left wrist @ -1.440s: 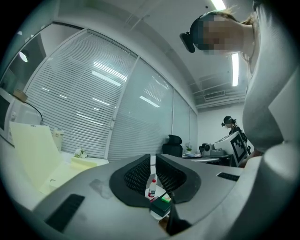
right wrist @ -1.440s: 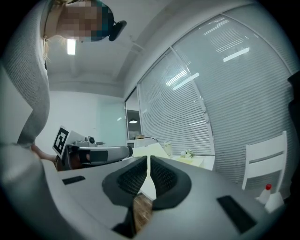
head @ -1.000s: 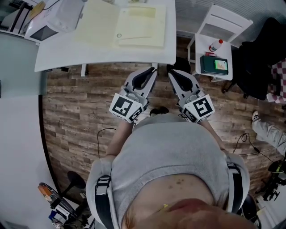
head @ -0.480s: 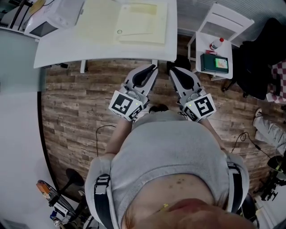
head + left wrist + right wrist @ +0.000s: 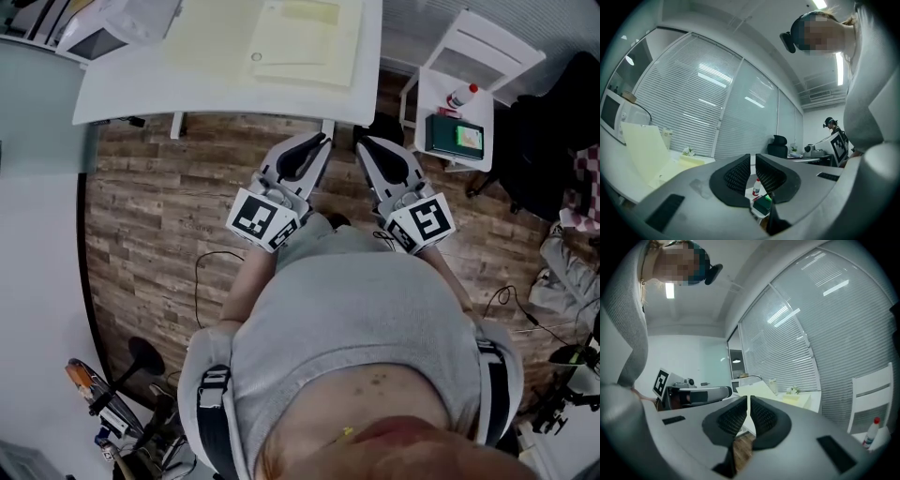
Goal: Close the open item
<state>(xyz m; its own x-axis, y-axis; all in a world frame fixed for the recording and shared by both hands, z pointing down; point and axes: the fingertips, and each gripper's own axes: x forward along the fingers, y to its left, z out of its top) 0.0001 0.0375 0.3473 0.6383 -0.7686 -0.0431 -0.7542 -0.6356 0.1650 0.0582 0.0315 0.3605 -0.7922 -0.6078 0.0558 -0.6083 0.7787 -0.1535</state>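
A pale yellow folder-like case (image 5: 298, 42) lies open on the white table (image 5: 141, 89) at the top of the head view. Its flap (image 5: 641, 151) rises at a slant in the left gripper view, and the case (image 5: 796, 399) also shows in the right gripper view. My left gripper (image 5: 317, 144) and right gripper (image 5: 364, 146) hang side by side over the wooden floor, close to the person's body and short of the table's near edge. Both are shut with nothing between the jaws. The left gripper (image 5: 753, 163) and right gripper (image 5: 748, 405) point toward the table.
A microwave (image 5: 89, 37) stands at the table's left end. To the right, a small white stand (image 5: 436, 94) carries a red-capped bottle (image 5: 463, 95) and a dark green box (image 5: 457, 136), with a white chair (image 5: 492, 49) behind. Cables and stands lie on the floor (image 5: 150, 216).
The head view has shifted a little, so the table sits slightly higher and further right in the picture. Both grippers stay shut and keep their place before the body.
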